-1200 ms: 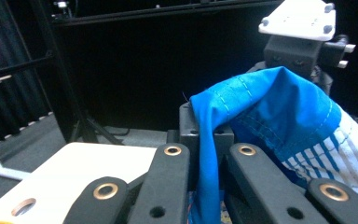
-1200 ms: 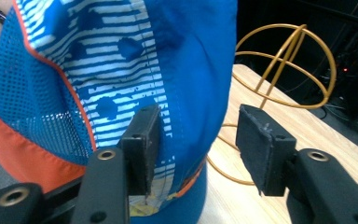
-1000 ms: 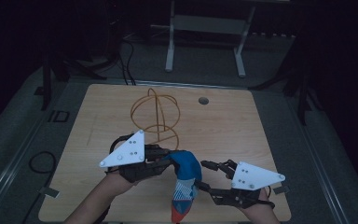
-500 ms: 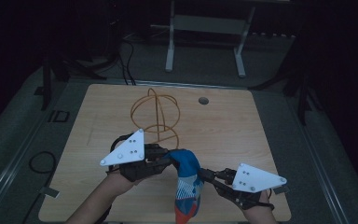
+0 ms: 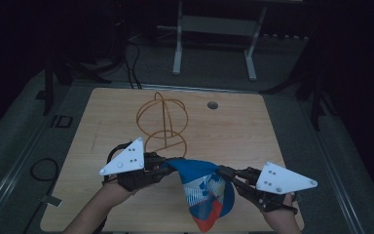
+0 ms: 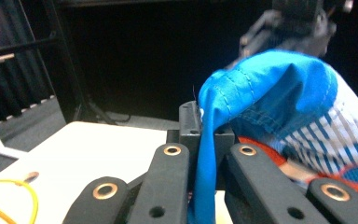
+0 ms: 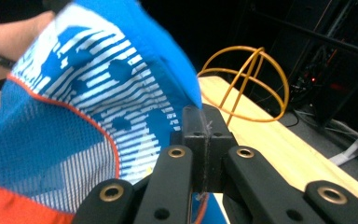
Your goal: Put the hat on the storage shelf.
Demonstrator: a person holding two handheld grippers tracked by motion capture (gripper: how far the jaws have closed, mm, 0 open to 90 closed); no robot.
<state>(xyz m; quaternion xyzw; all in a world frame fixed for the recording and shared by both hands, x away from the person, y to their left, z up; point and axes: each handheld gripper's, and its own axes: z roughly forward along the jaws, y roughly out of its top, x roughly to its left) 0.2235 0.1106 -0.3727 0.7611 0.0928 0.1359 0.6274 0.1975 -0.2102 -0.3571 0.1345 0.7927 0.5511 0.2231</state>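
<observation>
**2 grippers hold a blue cloth taut above a wooden table**

A light wooden table (image 5: 126, 122) fills the middle of the high view, ringed by dark floor. At its upper centre stands a yellow wire frame (image 5: 161, 122) of crossed hoops, with a small round hole (image 5: 213, 105) to its right.

In the lower centre of that view a blue, white and orange garment (image 5: 202, 187) hangs between 2 hand-held tools, clear of the tabletop along its top edge, its orange tip dropping to the bottom of the frame. The left gripper (image 5: 168, 165) has both jaws closed on the blue hem at the cloth's upper left; the left gripper view shows the fabric (image 6: 270, 102) pinched between them. The right gripper (image 5: 222, 171) has its jaws pressed together on the opposite edge, seen at the centre of the right gripper view beside striped and mesh panels (image 7: 74, 121).

The cloth looks light, thin and limp, folding wherever unsupported. The stitched hem is probably the safest hold; the mesh could snag or stretch.
</observation>
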